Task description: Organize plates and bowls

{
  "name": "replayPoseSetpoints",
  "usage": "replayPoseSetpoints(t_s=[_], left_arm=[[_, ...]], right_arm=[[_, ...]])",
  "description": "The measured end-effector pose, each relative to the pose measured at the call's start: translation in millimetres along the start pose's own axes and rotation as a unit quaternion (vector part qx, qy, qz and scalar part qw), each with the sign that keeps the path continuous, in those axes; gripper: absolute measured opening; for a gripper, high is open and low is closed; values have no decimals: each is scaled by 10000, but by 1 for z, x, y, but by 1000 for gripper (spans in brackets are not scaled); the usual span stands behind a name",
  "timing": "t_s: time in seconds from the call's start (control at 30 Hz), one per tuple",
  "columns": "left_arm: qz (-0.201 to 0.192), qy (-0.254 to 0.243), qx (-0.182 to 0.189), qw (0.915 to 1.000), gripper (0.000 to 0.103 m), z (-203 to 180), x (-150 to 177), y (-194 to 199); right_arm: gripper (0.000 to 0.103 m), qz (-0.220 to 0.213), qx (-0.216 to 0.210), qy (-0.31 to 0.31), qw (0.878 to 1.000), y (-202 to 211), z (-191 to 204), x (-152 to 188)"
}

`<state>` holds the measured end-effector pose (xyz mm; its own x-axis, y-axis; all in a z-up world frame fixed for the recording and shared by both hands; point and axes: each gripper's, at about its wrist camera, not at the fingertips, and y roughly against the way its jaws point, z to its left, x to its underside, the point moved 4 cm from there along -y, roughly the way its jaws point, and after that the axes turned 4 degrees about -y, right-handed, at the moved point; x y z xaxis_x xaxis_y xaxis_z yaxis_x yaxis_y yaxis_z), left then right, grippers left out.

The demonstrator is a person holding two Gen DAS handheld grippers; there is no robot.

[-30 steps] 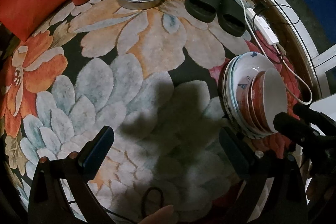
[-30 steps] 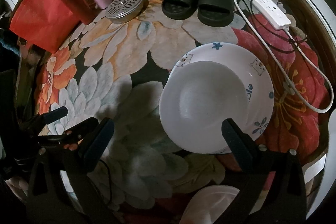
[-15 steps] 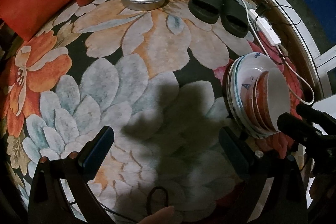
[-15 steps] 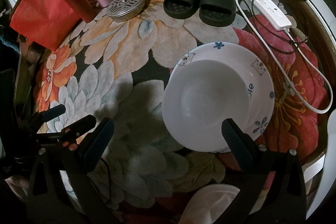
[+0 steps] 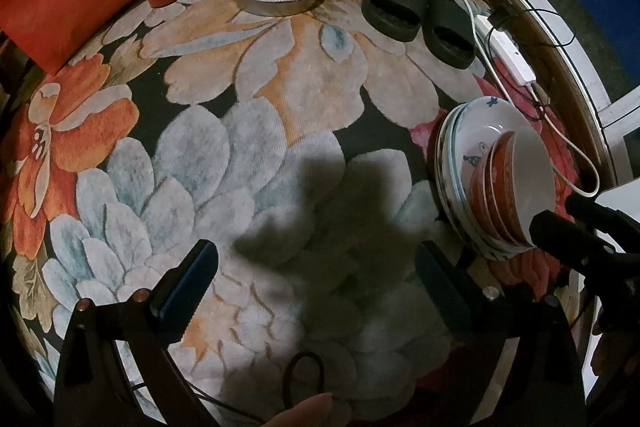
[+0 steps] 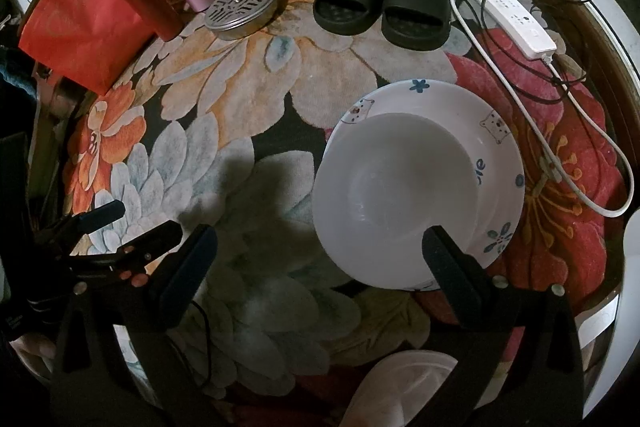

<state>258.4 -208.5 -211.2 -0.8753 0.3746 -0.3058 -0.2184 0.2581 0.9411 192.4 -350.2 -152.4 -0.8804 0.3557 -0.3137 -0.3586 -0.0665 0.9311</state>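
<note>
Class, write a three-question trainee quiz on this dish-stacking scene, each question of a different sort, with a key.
1. True or false: the left gripper holds a bowl.
2. What does the stack of red-sided bowls rest in? A) a decorated plate B) the metal tin C) a slipper
3. Fill in: the right gripper is ____, one of its fingers in front of the top bowl's near rim.

Key: 1 false, its fingers are apart over bare rug. 2 A, the decorated plate. 3 open.
</note>
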Motion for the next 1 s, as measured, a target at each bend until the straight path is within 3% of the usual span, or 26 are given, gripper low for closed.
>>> replayPoseSetpoints(t_s=[1.0], left_arm=[[-17,83,52,10000,99,12,6,5]], right_arm=[[103,29,42,197,9998,-6,13,0]])
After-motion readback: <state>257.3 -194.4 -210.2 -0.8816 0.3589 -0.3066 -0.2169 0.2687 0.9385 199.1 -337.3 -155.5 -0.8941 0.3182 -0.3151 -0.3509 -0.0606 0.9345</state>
